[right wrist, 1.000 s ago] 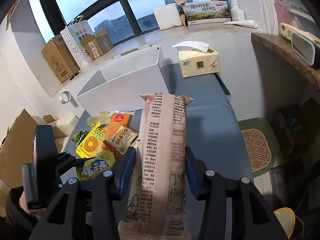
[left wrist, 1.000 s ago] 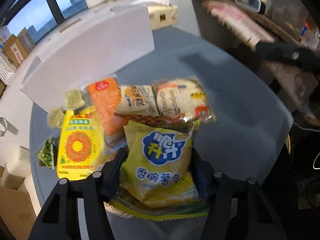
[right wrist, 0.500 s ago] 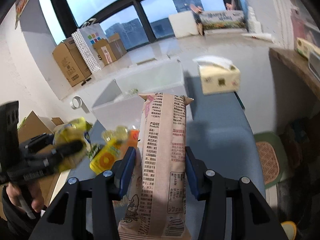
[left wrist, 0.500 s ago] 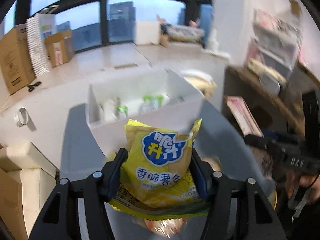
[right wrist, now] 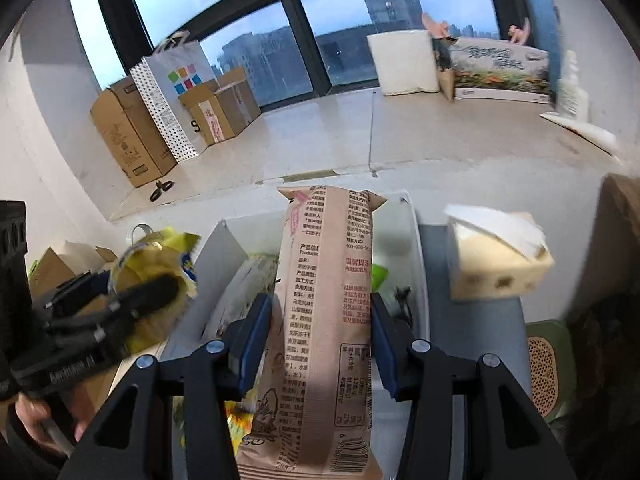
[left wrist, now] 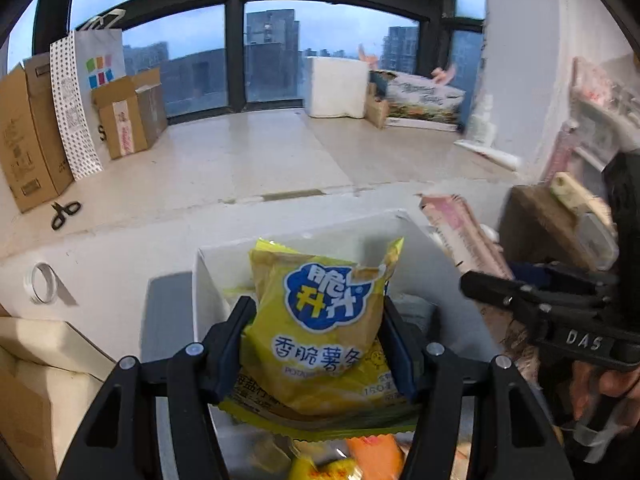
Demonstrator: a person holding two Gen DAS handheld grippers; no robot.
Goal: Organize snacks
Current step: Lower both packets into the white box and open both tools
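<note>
My left gripper [left wrist: 320, 316] is shut on a yellow potato-stick bag [left wrist: 320, 320] with a blue logo, held in the air in front of the white bin [left wrist: 208, 280]. My right gripper [right wrist: 320, 312] is shut on a long pinkish-brown snack pack [right wrist: 328, 300], standing upright over the same white bin [right wrist: 418, 264]. In the right wrist view the left gripper [right wrist: 132, 304] with its yellow bag [right wrist: 156, 256] is blurred at the left. In the left wrist view the right gripper [left wrist: 540, 304] and its pink pack [left wrist: 460, 232] show at the right. Several snacks lie inside the bin.
A tissue box [right wrist: 496, 260] stands on the grey table right of the bin. More snack packs [left wrist: 352, 456] lie below my left gripper. Cardboard boxes [left wrist: 24, 140], a spotted paper bag [right wrist: 172, 92], scissors [left wrist: 64, 212] and a tape roll [left wrist: 42, 284] are on the floor behind.
Both grippers have lifted their snacks off the table and carried them toward the white bin. The snack pile has dropped out of the left view; the bin now sits right ahead.
</note>
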